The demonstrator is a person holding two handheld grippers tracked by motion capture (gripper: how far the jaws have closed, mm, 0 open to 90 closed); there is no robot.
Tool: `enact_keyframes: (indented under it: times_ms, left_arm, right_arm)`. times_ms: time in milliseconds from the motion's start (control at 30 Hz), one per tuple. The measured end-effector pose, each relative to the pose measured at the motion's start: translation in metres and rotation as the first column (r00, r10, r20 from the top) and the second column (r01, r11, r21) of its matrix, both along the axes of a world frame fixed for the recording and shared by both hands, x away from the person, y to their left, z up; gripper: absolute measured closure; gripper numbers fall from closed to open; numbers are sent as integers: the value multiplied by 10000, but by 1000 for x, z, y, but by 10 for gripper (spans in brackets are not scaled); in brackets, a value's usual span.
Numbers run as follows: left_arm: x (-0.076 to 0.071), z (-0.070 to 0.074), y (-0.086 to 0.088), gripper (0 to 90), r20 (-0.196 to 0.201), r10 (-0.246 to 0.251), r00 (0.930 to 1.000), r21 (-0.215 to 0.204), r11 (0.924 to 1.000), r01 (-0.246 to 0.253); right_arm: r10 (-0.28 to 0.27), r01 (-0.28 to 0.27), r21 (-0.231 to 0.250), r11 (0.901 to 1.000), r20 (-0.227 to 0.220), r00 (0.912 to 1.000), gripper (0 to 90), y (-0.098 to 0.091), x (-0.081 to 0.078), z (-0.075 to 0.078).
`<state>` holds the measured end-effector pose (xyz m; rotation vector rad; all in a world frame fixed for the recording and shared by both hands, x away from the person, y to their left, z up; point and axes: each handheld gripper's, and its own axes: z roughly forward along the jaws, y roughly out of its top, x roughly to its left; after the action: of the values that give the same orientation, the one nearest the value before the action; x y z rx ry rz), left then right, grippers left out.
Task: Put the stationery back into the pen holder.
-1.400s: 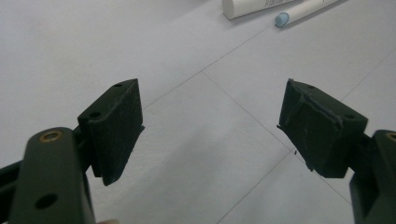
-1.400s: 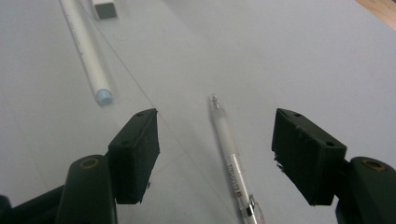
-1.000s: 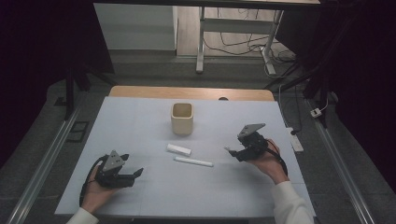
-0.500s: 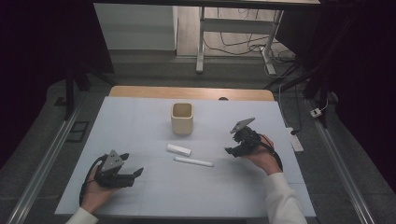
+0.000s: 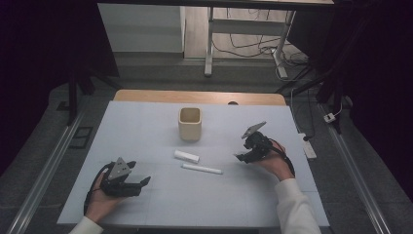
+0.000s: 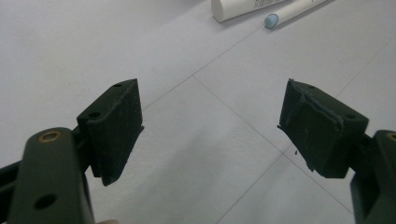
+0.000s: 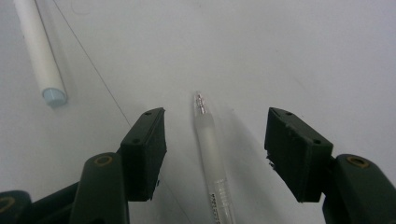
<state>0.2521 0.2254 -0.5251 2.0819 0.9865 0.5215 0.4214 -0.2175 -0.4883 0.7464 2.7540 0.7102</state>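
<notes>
High view: overhead, far | gripper views: close, table [image 5: 146,195]-facing

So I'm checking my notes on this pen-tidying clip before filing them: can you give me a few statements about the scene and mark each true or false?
1. A clear pen lies between the open jaws of the right gripper. True.
2. The right gripper's pads already squeeze the pen. False: both pads stand apart from it.
3. The left gripper holds the white tube. False: its jaws are open with nothing between them.
4. The beige cup stands upright on the table, beyond the tube. True.
5. The white marker stands in the cup. False: it lies on the table.
</notes>
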Motion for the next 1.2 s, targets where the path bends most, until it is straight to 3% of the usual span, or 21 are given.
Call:
enact_keyframes:
  times_ms: [333,767,900,1200]
  left_arm:
    - [1,-1,0,214,-19,-3,10000,47,10000,3]
    - [1,-2,-1,214,-25,-71,10000,162,9998,72]
    - [1,-2,0,214,-14,-46,10000,210,9998,46]
    - [1,-2,0,214,-29,-36,10000,235,9997,37]
  right_arm:
    - [248,-248,-45,9997,-25,9997,477,0,2,-2]
    - [674,-696,-404,9968,-527,9963,631,0,6,-8]
    - [764,-809,-741,9940,-620,9951,663,1,8,-11]
    - [1122,-1193,-814,9895,-867,9899,782,4,13,-10]
